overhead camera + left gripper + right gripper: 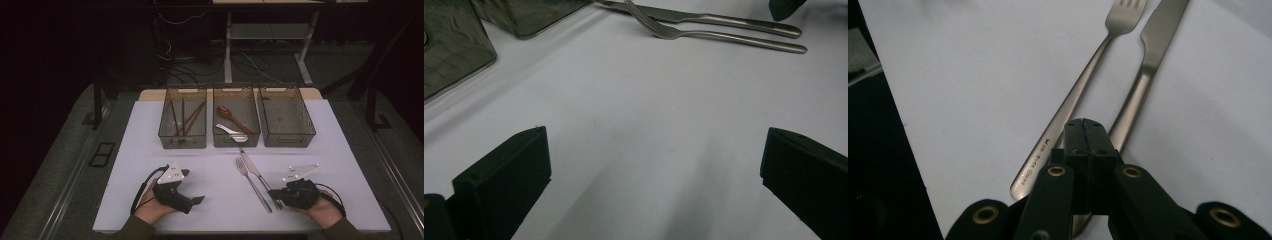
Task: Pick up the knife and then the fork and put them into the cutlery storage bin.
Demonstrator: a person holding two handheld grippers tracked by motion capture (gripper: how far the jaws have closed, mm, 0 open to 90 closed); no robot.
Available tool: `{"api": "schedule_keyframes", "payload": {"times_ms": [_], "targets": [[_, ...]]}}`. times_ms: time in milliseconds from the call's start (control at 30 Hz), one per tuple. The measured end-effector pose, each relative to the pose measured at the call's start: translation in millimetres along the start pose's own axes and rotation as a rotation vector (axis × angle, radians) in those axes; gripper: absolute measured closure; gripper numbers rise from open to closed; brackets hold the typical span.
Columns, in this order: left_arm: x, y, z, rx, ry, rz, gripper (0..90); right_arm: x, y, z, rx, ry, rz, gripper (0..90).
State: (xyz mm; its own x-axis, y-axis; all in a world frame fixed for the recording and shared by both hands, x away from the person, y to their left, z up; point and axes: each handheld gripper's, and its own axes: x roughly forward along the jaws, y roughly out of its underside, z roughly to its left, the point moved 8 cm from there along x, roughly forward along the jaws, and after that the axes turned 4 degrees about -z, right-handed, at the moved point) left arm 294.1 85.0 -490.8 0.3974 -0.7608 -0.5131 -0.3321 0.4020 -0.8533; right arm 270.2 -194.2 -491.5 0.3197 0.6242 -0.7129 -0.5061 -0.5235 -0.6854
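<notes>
A steel fork (252, 182) and a steel knife (256, 172) lie side by side on the white table (220, 200), right of centre, handles toward me. My right gripper (274, 193) rests at their handle ends. In the right gripper view its jaws (1087, 132) are pressed together with nothing between them, over the knife (1148, 55) handle and beside the fork (1083, 90). My left gripper (192, 186) sits at the near left, pointing right. Its jaws (654, 165) stand wide apart over bare table, with the fork (724, 36) and knife (704, 19) farther off.
Three mesh baskets stand in a row at the back. The left one (182, 142) holds chopsticks (182, 117). The middle one (236, 141) holds a brown spoon (232, 117) and a white spoon (231, 132). Nothing lies in the right one (287, 140).
</notes>
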Motion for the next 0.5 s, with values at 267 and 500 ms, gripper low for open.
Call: {"api": "schedule_keyframes", "payload": {"times_ms": [267,500], "targets": [[0.3,0.0,-0.4,-0.001,0.002,-0.001,0.0,8.6,3.7,4.8,-0.015,0.015,0.051,89.4],[-0.3,0.0,0.1,-0.002,-0.001,-0.002,0.0,10.7,5.4,4.7,-0.033,0.042,0.078,89.5]]}}
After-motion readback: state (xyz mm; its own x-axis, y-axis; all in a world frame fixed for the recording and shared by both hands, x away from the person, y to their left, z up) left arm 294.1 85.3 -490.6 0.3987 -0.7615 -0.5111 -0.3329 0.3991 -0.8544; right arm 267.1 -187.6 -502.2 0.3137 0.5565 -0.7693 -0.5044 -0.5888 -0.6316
